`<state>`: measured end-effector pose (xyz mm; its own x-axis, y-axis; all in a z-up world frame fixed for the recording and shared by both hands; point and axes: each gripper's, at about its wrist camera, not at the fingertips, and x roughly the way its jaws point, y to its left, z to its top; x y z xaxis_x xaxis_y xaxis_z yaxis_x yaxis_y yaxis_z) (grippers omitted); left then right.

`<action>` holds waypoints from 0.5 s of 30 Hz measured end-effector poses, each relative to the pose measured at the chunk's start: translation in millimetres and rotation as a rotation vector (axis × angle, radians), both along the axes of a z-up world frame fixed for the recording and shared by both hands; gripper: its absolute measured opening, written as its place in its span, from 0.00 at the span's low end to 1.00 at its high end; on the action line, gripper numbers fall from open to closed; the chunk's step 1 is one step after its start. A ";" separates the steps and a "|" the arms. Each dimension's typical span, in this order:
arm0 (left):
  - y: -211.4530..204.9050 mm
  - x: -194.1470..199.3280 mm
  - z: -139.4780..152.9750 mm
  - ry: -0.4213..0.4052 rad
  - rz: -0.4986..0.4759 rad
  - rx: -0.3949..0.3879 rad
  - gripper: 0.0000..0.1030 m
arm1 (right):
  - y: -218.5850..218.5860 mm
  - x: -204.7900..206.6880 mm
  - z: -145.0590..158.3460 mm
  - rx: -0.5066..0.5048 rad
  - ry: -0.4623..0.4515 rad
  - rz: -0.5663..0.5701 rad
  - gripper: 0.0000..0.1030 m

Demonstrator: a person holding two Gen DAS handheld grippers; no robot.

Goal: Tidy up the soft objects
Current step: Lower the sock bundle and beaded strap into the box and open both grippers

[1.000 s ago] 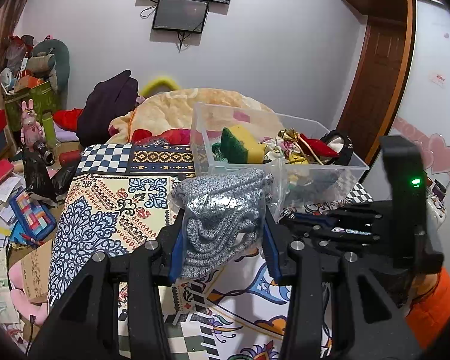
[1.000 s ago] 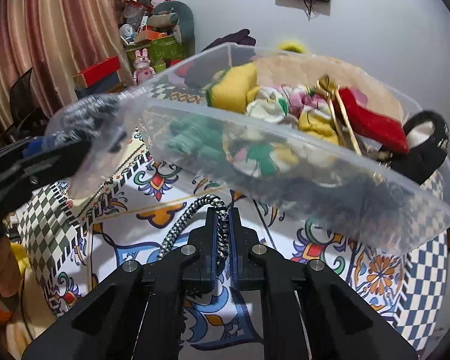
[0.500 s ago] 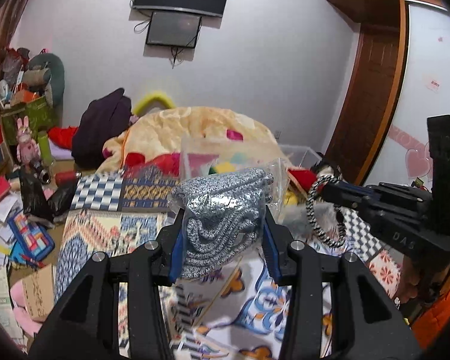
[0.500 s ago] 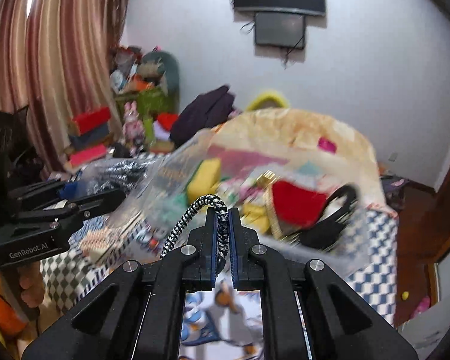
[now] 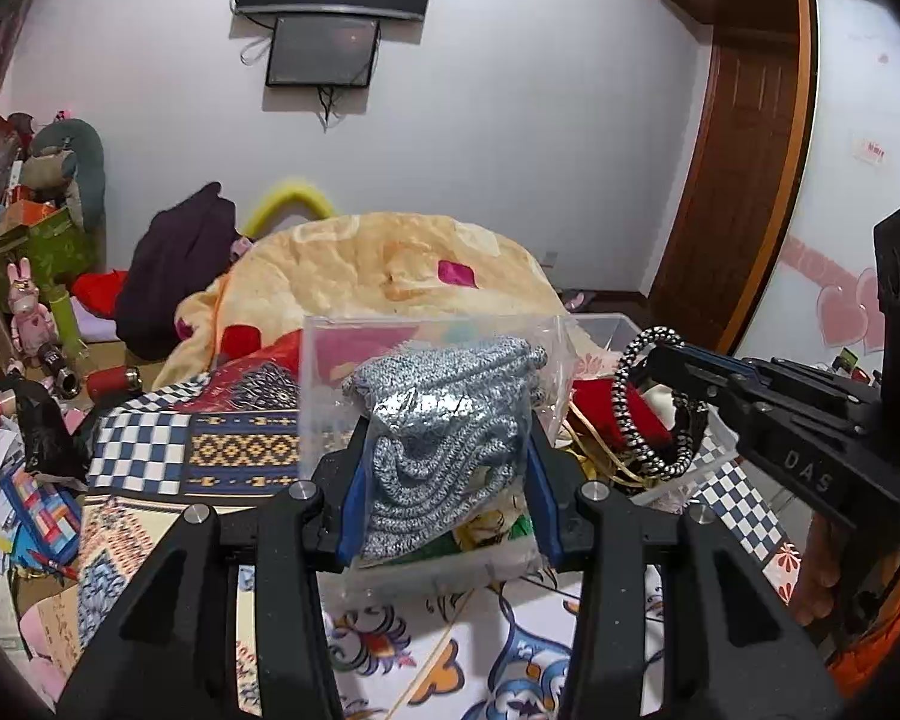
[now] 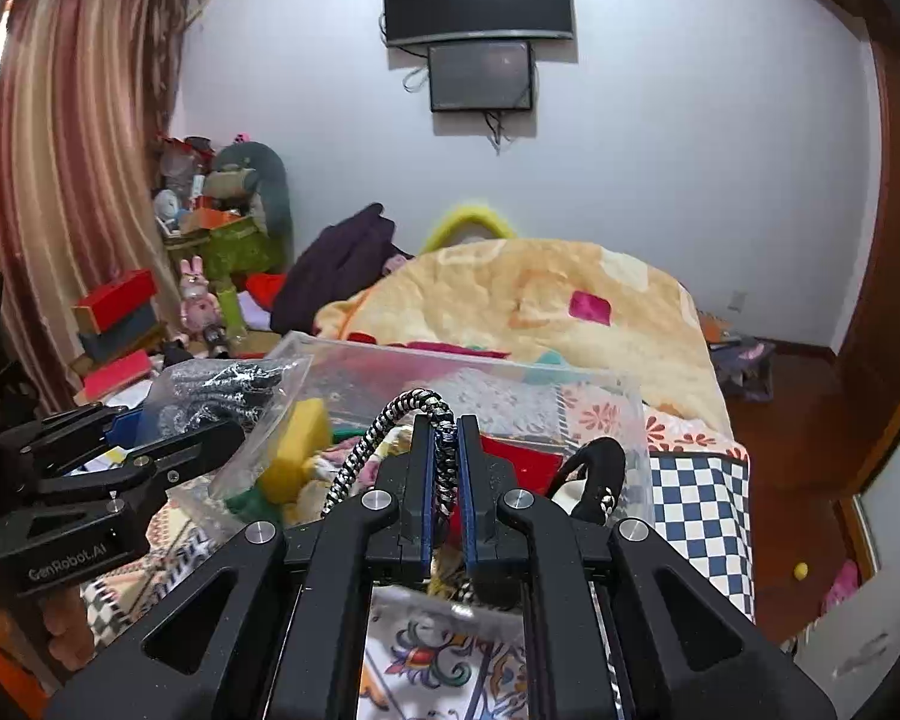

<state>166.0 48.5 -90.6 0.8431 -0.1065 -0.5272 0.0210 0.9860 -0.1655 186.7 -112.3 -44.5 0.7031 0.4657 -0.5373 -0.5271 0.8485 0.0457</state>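
bagged knit (image 5: 444, 450) | upright, long axis vertical | clamped in left gripper (image 5: 444, 492)

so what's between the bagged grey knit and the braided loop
In the left wrist view, between the bagged grey knit and the braided loop shows the clear bin's contents, including red fabric.

Two wrist fisheyes, side by side, facing the back wall; both closely overlook the clear plastic storage bin (image 5: 615, 324) (image 6: 450, 363).
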 end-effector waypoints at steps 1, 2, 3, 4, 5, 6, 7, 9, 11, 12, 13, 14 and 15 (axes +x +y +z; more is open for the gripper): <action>-1.0 5.0 -2.5 0.013 -0.004 0.000 0.43 | 0.1 2.9 -2.0 -0.004 0.006 -0.004 0.06; -1.7 9.2 -4.5 0.022 -0.006 0.000 0.43 | 1.9 5.9 -5.9 -0.012 0.017 -0.005 0.06; -3.6 14.1 -7.1 0.032 -0.010 0.005 0.43 | 3.1 8.2 -8.6 -0.018 0.026 -0.004 0.06; -4.9 17.7 -8.3 0.037 -0.012 0.011 0.43 | 4.2 8.9 -10.1 -0.022 0.032 -0.003 0.06; -7.0 21.2 -9.8 0.043 -0.012 0.021 0.43 | 5.7 9.9 -12.8 -0.030 0.041 0.001 0.06; -9.3 24.3 -11.5 0.046 -0.016 0.028 0.43 | 8.0 10.8 -15.8 -0.043 0.047 0.001 0.06; -11.6 27.4 -13.0 0.052 -0.021 0.034 0.43 | 9.3 11.7 -17.8 -0.054 0.049 -0.001 0.06; -14.3 31.2 -16.0 0.066 -0.024 0.042 0.43 | 12.3 11.8 -22.5 -0.074 0.063 0.008 0.06; -15.1 31.3 -18.1 0.078 -0.028 0.038 0.48 | 11.4 10.6 -24.3 -0.083 0.075 0.019 0.06; -15.5 29.9 -18.5 0.078 -0.035 0.035 0.49 | 11.2 7.1 -24.1 -0.090 0.073 0.027 0.06; -15.8 28.7 -18.9 0.077 -0.039 0.034 0.52 | 10.8 5.0 -23.5 -0.095 0.071 0.032 0.06; -16.5 27.6 -19.0 0.077 -0.042 0.037 0.56 | 9.9 2.8 -23.0 -0.095 0.070 0.037 0.08; -17.5 26.6 -18.4 0.075 -0.042 0.042 0.57 | 9.3 2.4 -23.1 -0.095 0.074 0.044 0.12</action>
<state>192.6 31.0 -109.0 0.7960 -0.1177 -0.5937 0.0517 0.9906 -0.1270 189.0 -103.0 -67.6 0.6397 0.4401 -0.6302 -0.5625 0.8268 0.0064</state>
